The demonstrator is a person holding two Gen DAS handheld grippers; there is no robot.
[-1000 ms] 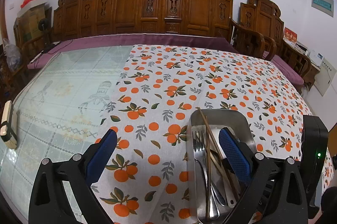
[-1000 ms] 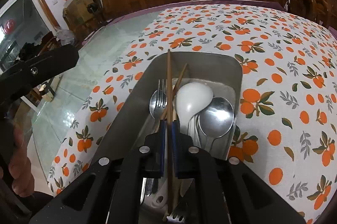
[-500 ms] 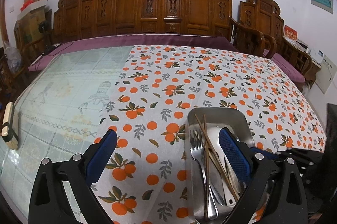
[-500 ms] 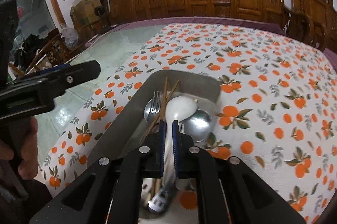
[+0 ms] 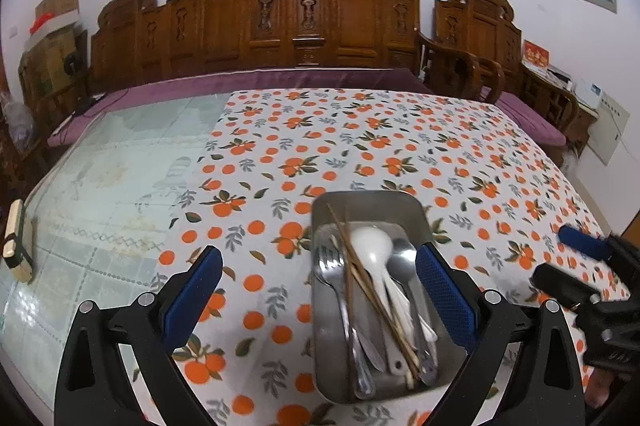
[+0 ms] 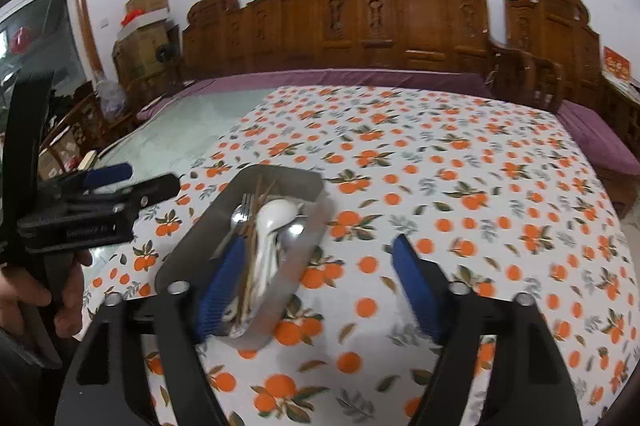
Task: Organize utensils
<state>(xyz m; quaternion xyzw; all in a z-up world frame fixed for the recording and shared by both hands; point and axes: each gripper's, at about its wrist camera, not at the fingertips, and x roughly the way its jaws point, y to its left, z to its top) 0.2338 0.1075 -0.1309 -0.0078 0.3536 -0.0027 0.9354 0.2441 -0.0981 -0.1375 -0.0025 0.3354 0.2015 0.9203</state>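
R gripper (image 6: 316,286) stood wide w/ nothing between its pads, its jaws having just been opening; it sat above the cloth (image 6: 460,185), near pad over the tray's (image 6: 192,246) near end, far pad out over bare cloth; L gripper (image 5: 318,282) was wide too, empty, hovering over the cloth w/ its right pad at the tray's right rim; tray itself lay on the orange-print cloth, near the table's front edge; inside it, all piled lengthwise: fork (image 5: 332,266) at left, brown chopsticks (image 5: 360,278) crossing on top, white spoon (image 5: 374,250) in the middle, metal spoon (image 5: 402,258) at right; nothing looked left out on the cloth, so my read was that the utensils were all in and the job was at or near its end.

If more sorting was wanted, the step in hand looked like a re-pick from the tray; best done by coming down along a handle, not across the pile, since chopsticks lay over the fork & spoons and would drag w/ anything lifted from under; take the top items first; pinch chopsticks as a pair mid-length so they don't scissor; keep the L gripper free to steady the tray rim, as thin steel on cloth prob. slides.
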